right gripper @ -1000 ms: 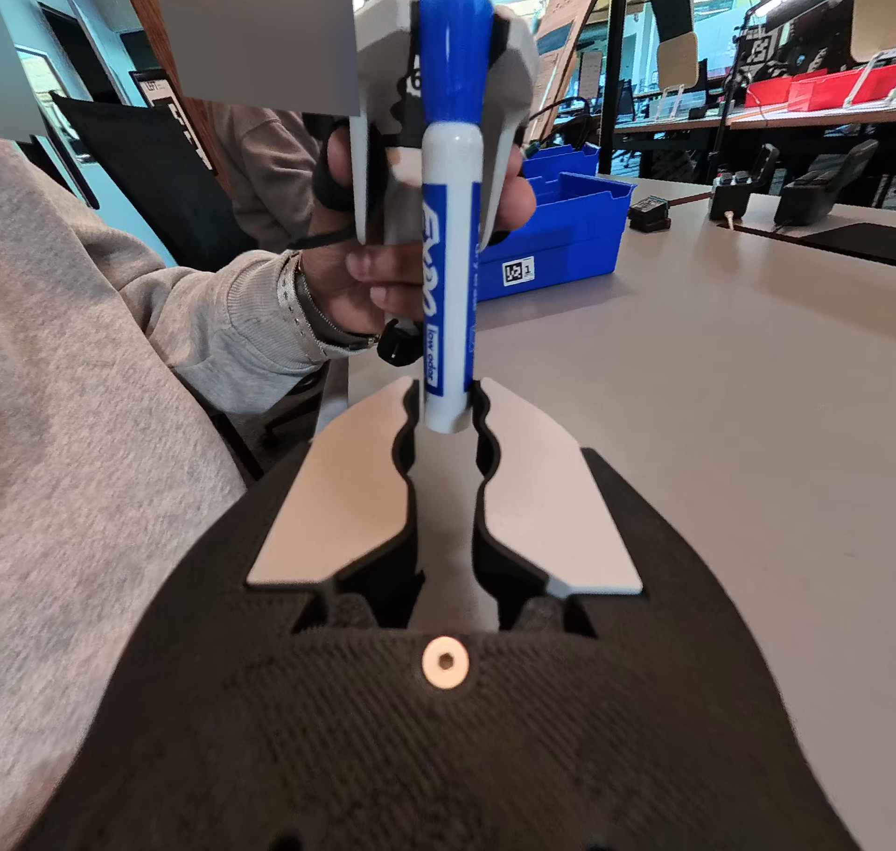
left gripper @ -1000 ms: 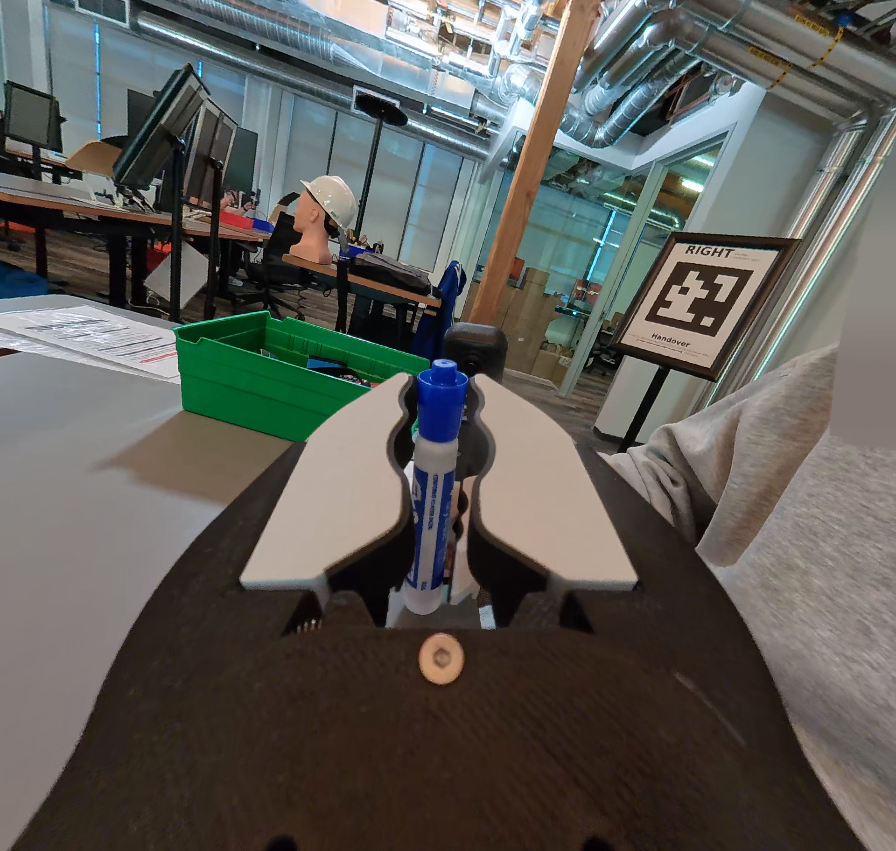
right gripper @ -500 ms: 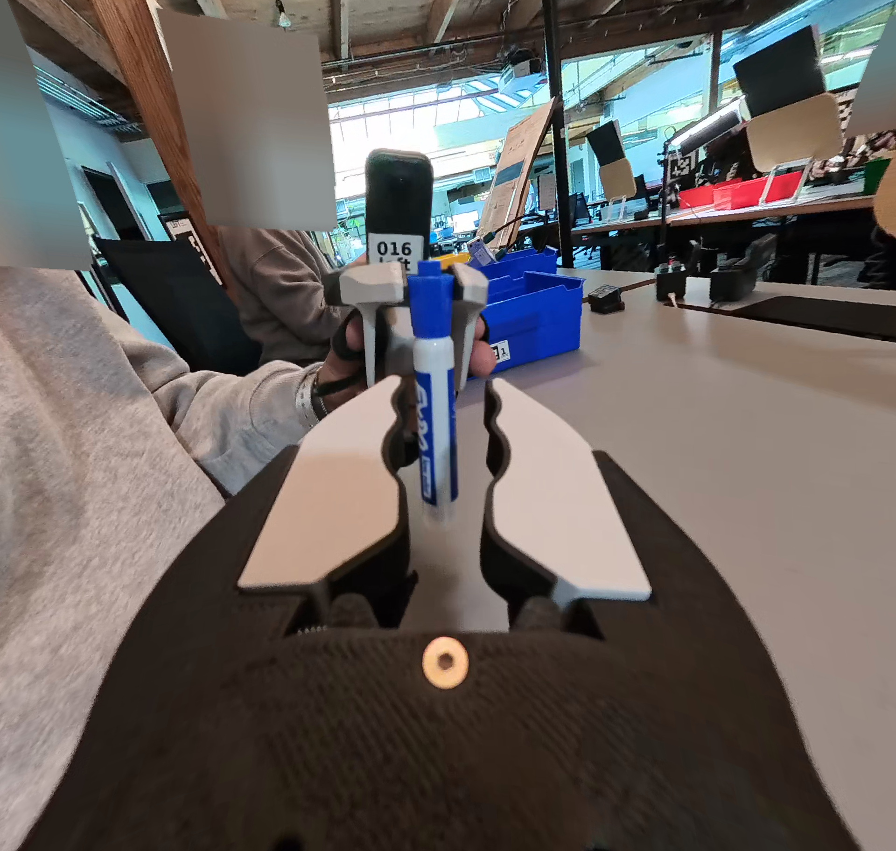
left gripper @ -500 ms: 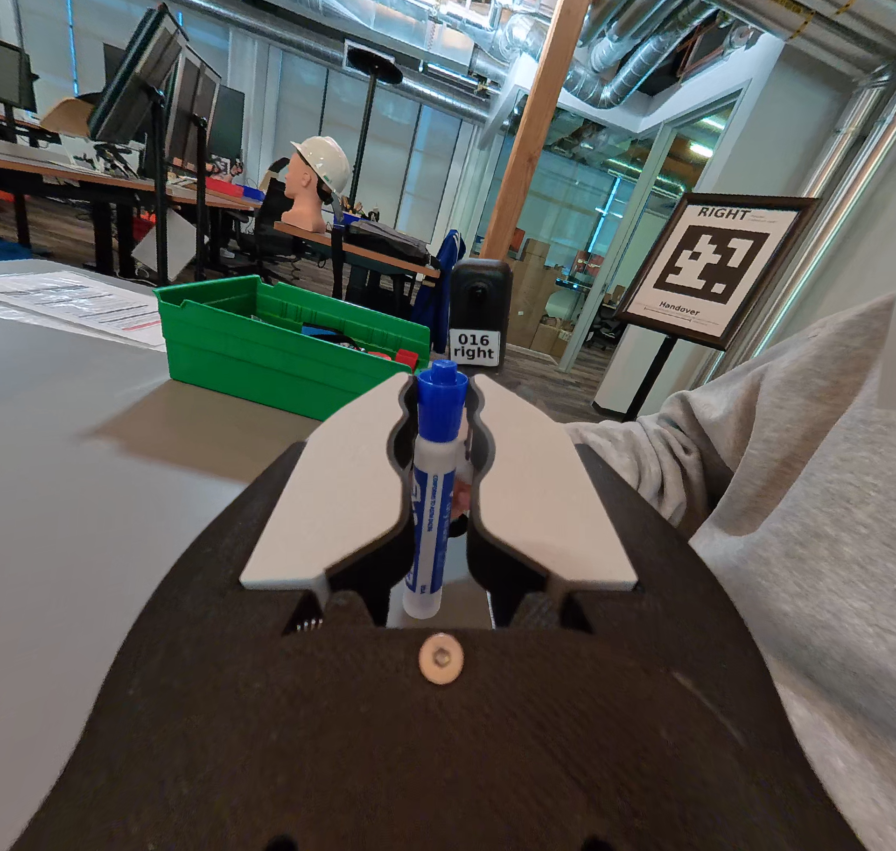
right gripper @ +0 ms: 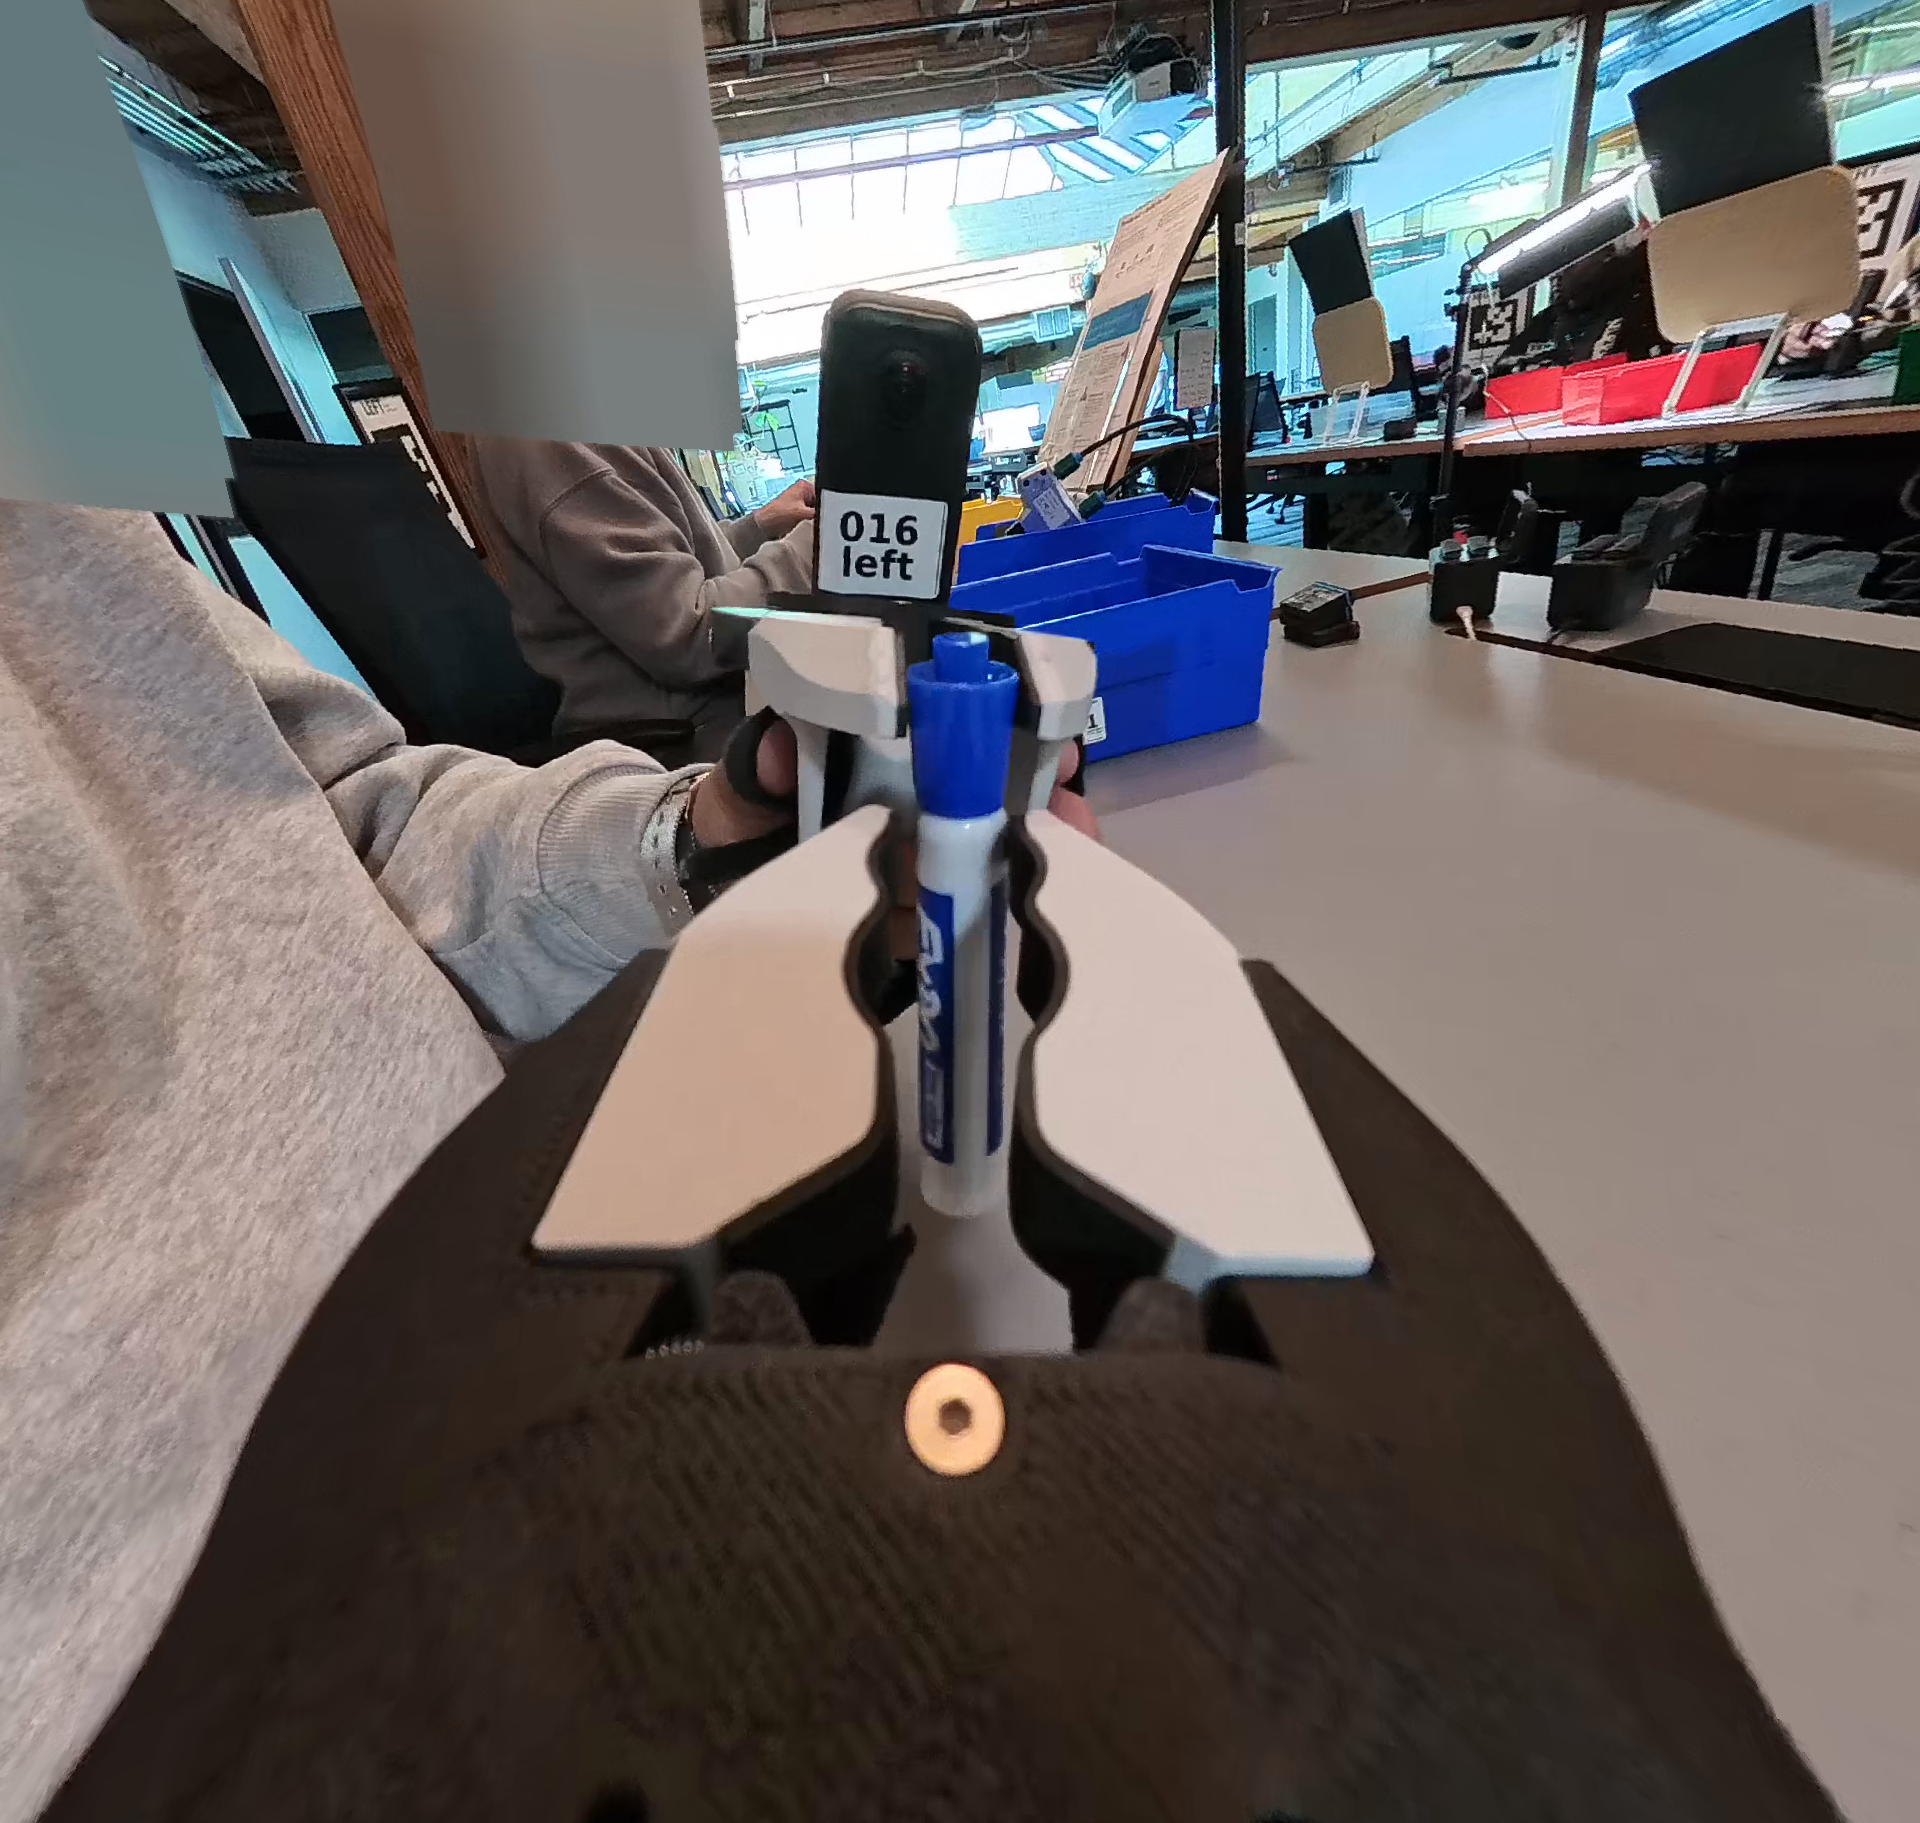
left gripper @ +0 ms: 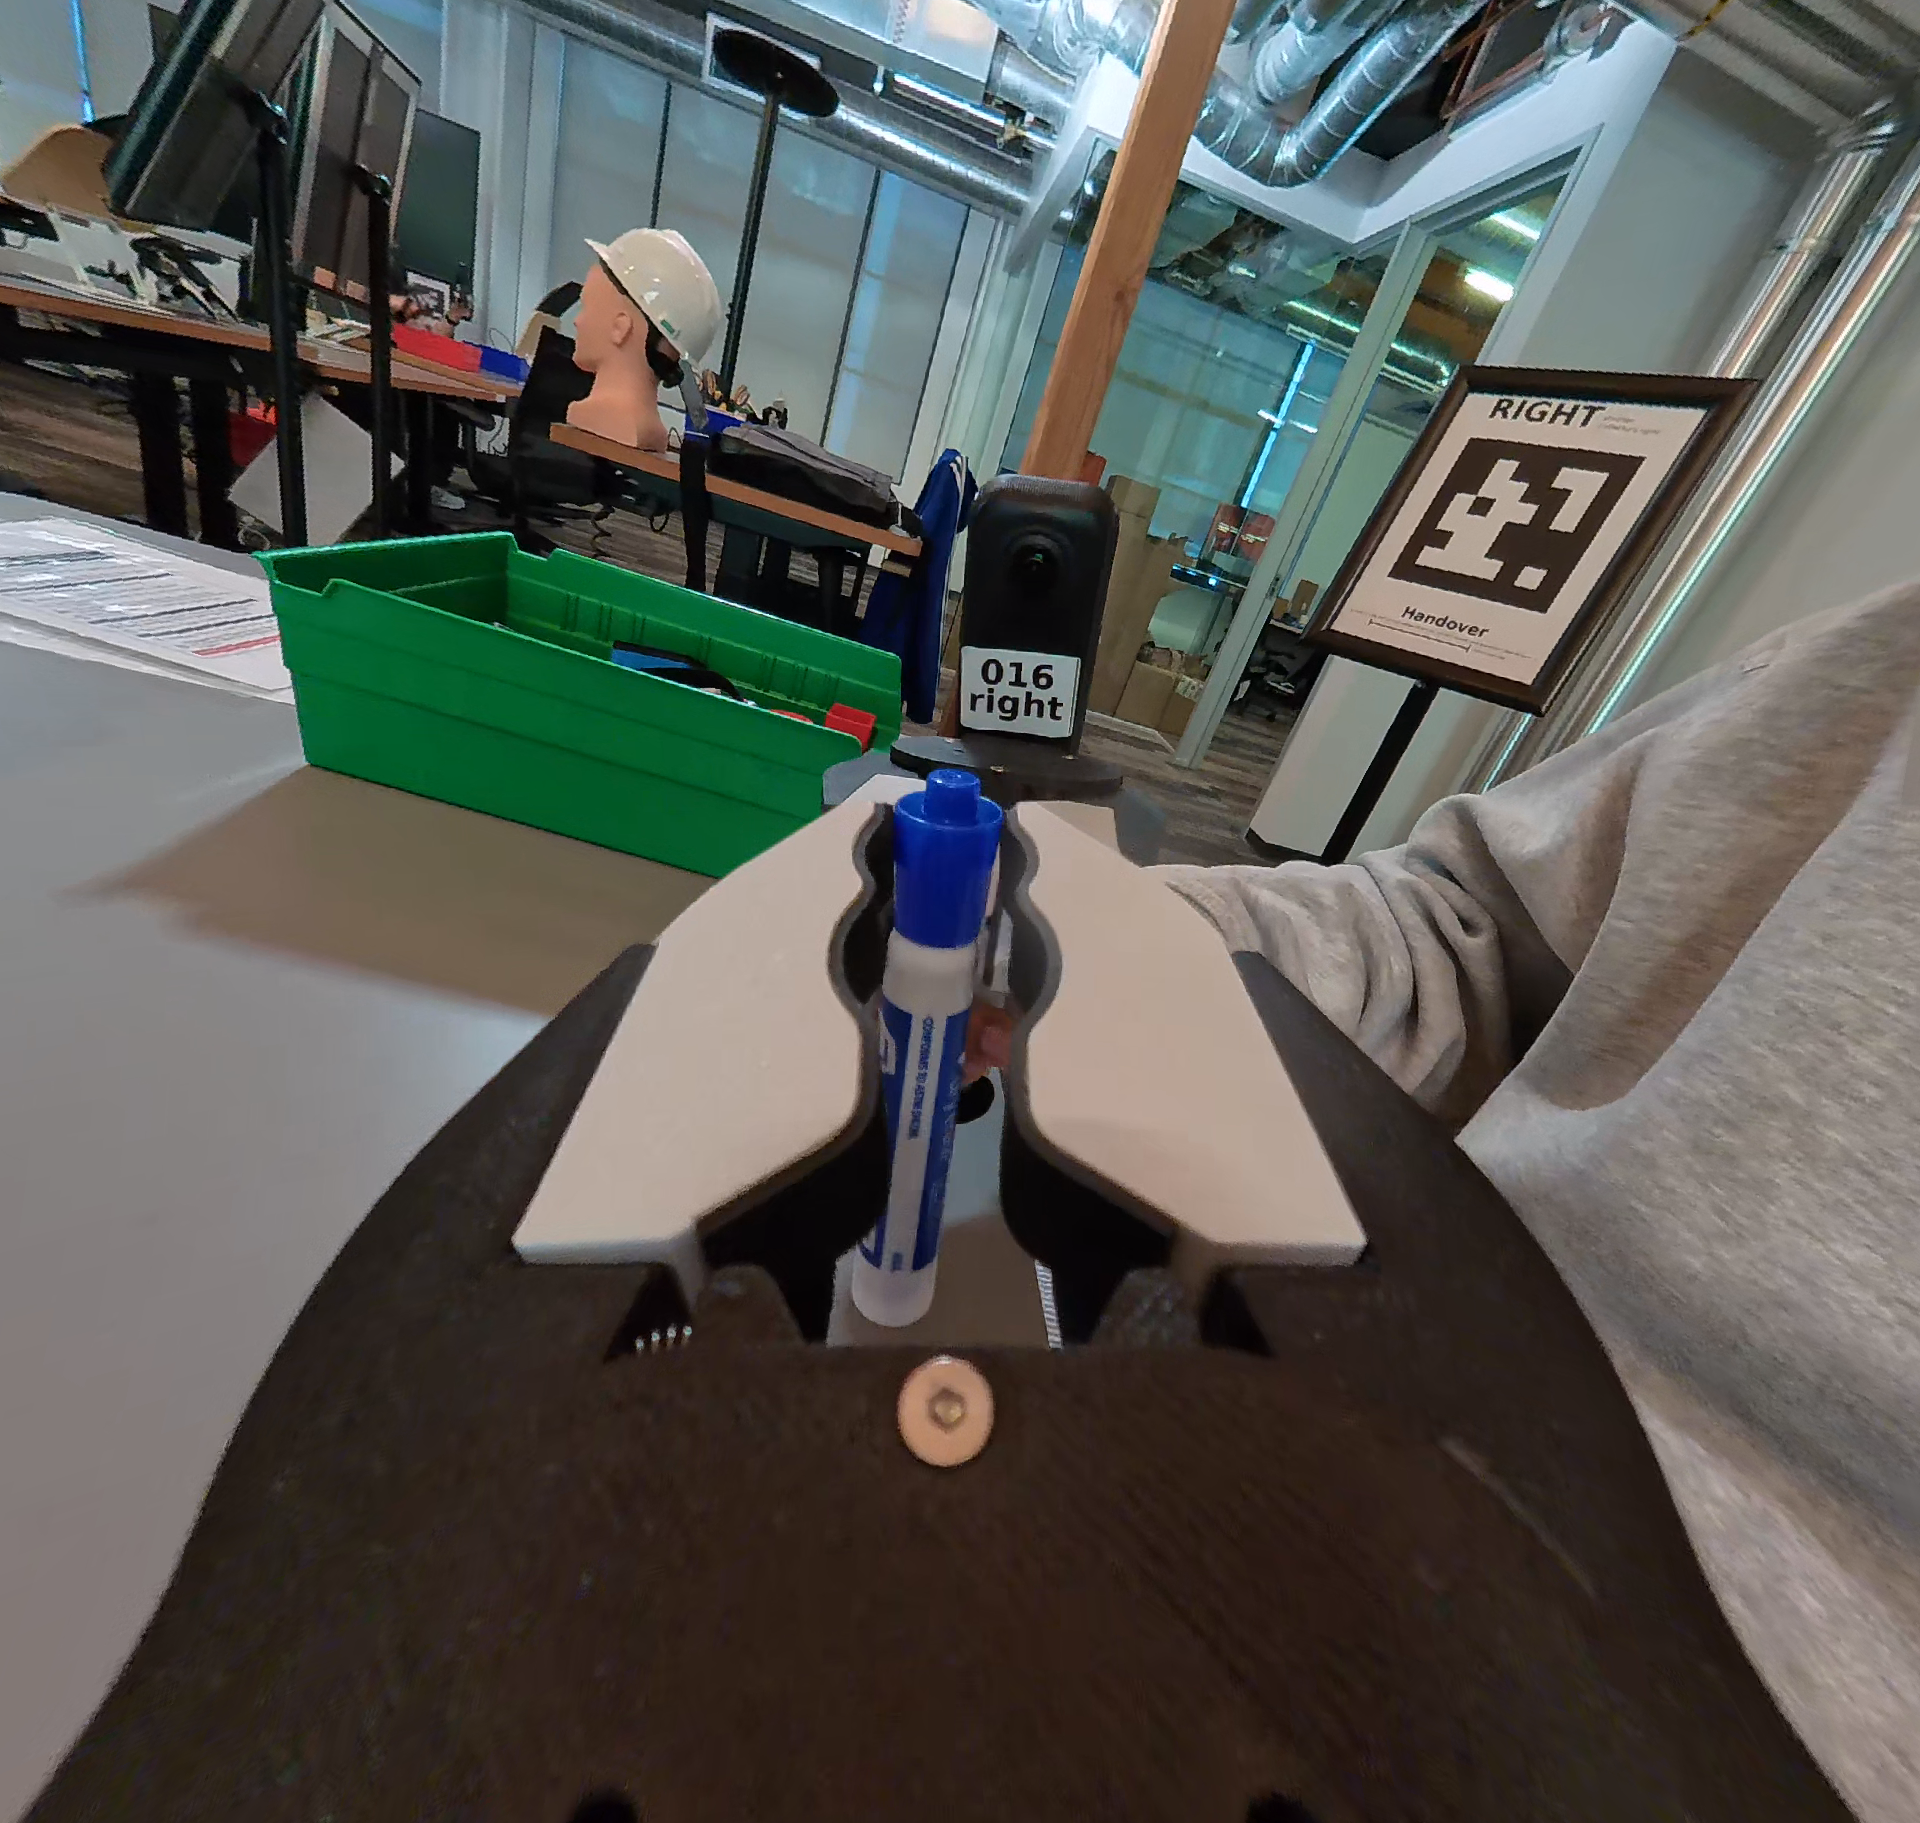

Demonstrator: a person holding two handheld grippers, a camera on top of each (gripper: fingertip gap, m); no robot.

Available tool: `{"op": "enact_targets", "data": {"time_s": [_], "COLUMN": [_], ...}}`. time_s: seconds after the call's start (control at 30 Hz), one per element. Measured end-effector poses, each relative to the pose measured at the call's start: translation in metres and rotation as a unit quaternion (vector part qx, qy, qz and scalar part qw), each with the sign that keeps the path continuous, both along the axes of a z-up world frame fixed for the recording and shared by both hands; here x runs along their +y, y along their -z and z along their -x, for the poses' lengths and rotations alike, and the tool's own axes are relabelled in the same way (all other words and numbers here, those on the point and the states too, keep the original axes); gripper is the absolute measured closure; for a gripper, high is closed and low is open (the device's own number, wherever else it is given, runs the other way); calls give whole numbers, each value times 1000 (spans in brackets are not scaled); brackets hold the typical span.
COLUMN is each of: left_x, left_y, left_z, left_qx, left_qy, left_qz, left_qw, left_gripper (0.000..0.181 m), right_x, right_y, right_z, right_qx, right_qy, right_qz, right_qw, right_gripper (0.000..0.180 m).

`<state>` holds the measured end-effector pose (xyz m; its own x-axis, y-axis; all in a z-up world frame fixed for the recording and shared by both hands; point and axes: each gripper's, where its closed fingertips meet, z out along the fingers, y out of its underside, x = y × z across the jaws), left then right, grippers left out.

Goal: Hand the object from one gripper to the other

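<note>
Currently the left claw [left gripper: 940,828] is clamped on the marker [left gripper: 925,1046]. Its two pale fingertips pinch the blue cap, and the white barrel hangs back between the fingers towards the claw's base. The marker is in the air, clear of the bench [left gripper: 208,1046].

The right claw [right gripper: 956,838] faces it from the other side. Its jaws stand apart and straddle the barrel below the cap, with a sliver of gap on each side. No contact is evident.

Handling, as a judgement: light, stiff and smooth plastic, so slippery rather than fragile. The round barrel could roll or swivel in a loose pinch. The best hold looks like mid-barrel, seated in the scalloped notches. The cap alone is a poorer hold, since it might pull off.

Writing: the barrel carries blue brand lettering and a strip of fine print. A white sticker sits on the black camera [right gripper: 896,402] just above the marker.

Beyond the marker:
- a green bin [left gripper: 540,724], in the left wrist view
- a framed sign [left gripper: 1517,537] with a block pattern and captions
- a blue bin [right gripper: 1174,651] with a small tag, in the right wrist view
</note>
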<state>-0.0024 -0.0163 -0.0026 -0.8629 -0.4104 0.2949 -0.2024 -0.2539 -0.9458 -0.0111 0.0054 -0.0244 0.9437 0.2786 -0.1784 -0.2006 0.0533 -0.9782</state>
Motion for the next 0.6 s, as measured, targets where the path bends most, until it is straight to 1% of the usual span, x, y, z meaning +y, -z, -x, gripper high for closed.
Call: {"op": "enact_targets", "data": {"time_s": [0.27,0.3,0.4,0.47,0.53,0.6], "left_x": [-1,0,3,7,10,10], "left_y": [0,0,3,7,14,24], "left_z": [1,1,-4,-6,-7,-5], "left_qx": [7,11,20,20,17,22], "left_qy": [8,9,1,-7,-6,12], "left_qz": [4,5,-1,-8,-23,-42], "left_qw": [1000,1000,1000,1000,1000,999], "left_gripper": [161,158,138,132,134,145], "right_x": [0,0,-1,-3,-5,-7], "right_y": [0,0,-2,-3,-5,-6], "right_z": [0,0,-2,-6,-11,-15], "right_qx": [-12,-12,-12,-10,-7,-5], "right_qy": [5,5,10,16,23,30], "right_qz": [3,2,-2,-5,-9,-12], "right_qw": [1000,1000,1000,1000,1000,999], "right_gripper": [161,161,161,161,161,162]}}
